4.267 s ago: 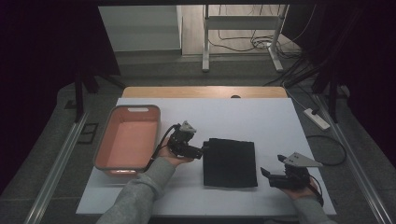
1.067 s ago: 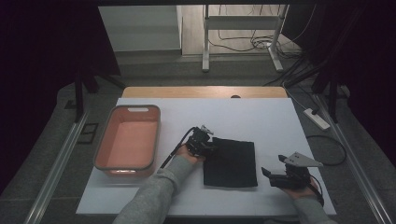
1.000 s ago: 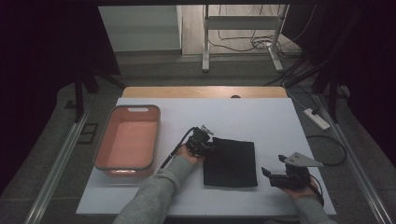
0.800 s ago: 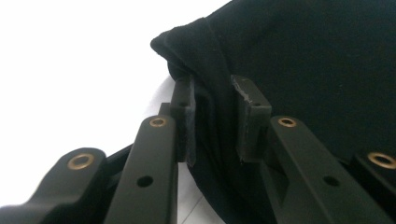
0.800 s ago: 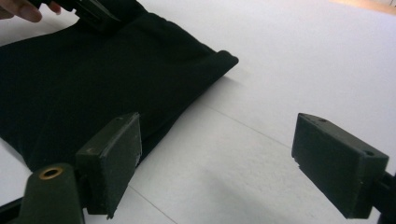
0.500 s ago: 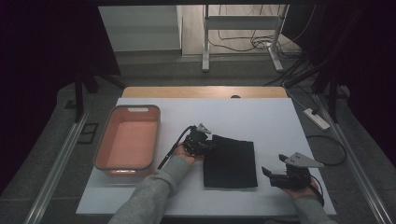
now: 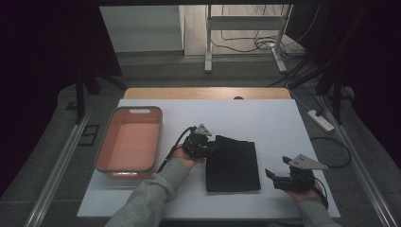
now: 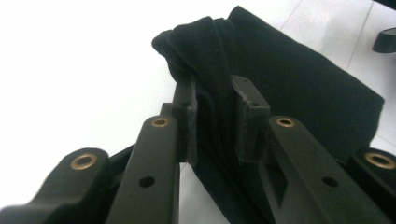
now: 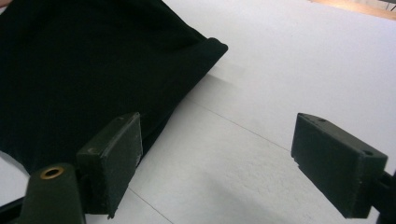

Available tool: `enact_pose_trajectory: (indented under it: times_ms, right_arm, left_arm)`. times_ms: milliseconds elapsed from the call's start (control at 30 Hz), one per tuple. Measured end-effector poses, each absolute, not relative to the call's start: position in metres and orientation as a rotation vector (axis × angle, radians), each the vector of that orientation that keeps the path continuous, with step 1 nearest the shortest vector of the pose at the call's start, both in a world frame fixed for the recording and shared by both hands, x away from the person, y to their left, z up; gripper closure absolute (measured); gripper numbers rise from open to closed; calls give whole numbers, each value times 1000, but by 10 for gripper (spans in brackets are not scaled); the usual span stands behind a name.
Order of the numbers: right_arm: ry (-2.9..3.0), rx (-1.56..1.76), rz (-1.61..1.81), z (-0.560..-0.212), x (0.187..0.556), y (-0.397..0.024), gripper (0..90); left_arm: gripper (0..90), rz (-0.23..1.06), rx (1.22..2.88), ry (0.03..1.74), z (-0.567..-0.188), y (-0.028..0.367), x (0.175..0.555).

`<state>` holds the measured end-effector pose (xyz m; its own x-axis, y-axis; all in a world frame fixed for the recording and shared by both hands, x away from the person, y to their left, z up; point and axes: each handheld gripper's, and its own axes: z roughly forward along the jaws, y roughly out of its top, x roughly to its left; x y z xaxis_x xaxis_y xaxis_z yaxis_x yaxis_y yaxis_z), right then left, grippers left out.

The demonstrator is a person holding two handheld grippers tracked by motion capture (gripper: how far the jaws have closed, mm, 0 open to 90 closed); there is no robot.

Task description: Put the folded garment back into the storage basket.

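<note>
My left fingers have the black cloth's corner pinched and raised, right fingers wide and empty, folding not yet done.

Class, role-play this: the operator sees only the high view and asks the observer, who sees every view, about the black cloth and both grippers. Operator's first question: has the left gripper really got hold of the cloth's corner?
Observer: Yes. In the left gripper view the left gripper is shut on a bunched fold of the black cloth, pinched between both pads.
Operator: Is that corner off the table?
Observer: It stands up above the jaws in a gathered ridge; the rest of the cloth lies flat on the white table.
Operator: And the right gripper?
Observer: The right gripper is open, with only bare table between its jaws; the cloth's edge lies beside its left pad.
</note>
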<state>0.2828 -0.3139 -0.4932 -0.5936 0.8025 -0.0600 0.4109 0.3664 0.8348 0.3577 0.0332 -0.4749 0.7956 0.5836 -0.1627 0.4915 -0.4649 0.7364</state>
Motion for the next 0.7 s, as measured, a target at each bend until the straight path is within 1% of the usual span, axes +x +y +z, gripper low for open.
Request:
enact_pose_trajectory:
  times_ms: [267,700]
  right_arm:
    - [2167,1054,1128,-493,283,-314,171]
    - [2164,1056,1128,-493,283,-314,171]
  left_arm:
    - [738,121,2110,776,-464,37,353]
    - [740,146,2063,725,-439,41,346]
